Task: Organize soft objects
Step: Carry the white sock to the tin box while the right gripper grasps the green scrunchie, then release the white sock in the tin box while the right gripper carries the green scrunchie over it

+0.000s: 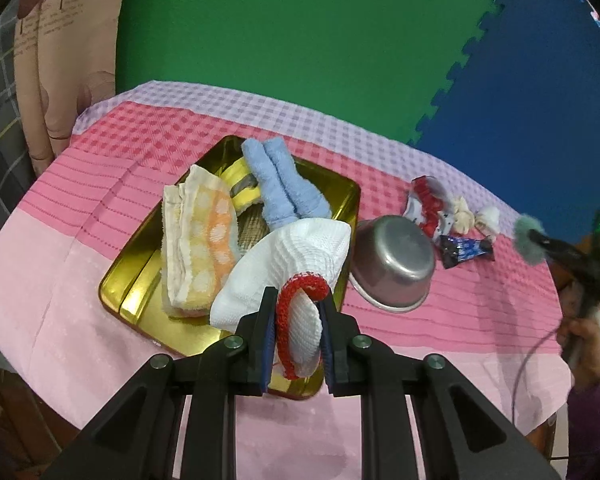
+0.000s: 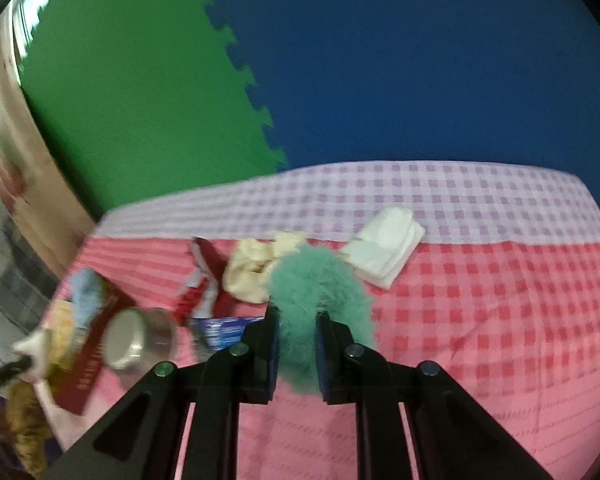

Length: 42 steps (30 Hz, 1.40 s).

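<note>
My left gripper (image 1: 298, 300) is shut on a white cloth with a red edge (image 1: 296, 264), which drapes into the gold tray (image 1: 140, 280). In the tray lie an orange-and-white towel (image 1: 200, 236), a blue rolled towel (image 1: 284, 188) and a yellow striped cloth (image 1: 240, 184). My right gripper (image 2: 298, 320) is shut on a fluffy teal scrunchie (image 2: 320, 280) and holds it above the table; the scrunchie also shows at the right of the left wrist view (image 1: 530, 240).
An upturned metal bowl (image 1: 396, 264) lies right of the tray. Beyond it are a red-and-white cloth (image 1: 428, 204), a cream scrunchie (image 2: 252, 268), a folded white cloth (image 2: 384, 248) and a blue wrapper (image 1: 464, 250). A pink checked tablecloth (image 2: 480, 280) covers the table.
</note>
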Tool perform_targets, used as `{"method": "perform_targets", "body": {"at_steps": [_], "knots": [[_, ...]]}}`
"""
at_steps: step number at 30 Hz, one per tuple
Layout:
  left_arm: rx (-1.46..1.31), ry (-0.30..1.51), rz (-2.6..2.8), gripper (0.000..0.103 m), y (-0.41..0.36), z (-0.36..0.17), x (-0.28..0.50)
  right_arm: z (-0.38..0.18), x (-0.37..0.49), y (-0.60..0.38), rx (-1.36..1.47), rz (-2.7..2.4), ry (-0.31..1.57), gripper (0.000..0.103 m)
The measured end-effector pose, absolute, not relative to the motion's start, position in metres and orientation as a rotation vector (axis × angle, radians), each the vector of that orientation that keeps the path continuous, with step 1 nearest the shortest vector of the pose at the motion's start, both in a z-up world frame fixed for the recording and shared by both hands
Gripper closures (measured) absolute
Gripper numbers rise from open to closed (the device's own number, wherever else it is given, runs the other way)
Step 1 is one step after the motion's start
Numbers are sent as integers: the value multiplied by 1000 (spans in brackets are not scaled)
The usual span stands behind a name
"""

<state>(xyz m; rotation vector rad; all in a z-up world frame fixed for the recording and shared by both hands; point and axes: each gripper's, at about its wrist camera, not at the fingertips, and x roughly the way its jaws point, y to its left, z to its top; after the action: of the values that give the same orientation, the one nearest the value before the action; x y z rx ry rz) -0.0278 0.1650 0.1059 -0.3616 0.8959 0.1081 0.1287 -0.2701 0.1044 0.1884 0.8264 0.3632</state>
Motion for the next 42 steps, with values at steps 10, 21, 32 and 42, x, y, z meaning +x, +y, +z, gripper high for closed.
{"method": "perform_targets", "body": {"at_steps": [10,21,32,42], "knots": [[-287,930,122,84,161,82,-11,135,90,-276,300,456,782,88],[-265,907,113,41,149,78,-17,149,73,-224,278,591,789,88],[-202,676,369,13,148,124,-93,164,65,-79,191,933,842,88],[-208,687,442,13,166,95,-112,125,68,64,-14,1019,952,88]]}}
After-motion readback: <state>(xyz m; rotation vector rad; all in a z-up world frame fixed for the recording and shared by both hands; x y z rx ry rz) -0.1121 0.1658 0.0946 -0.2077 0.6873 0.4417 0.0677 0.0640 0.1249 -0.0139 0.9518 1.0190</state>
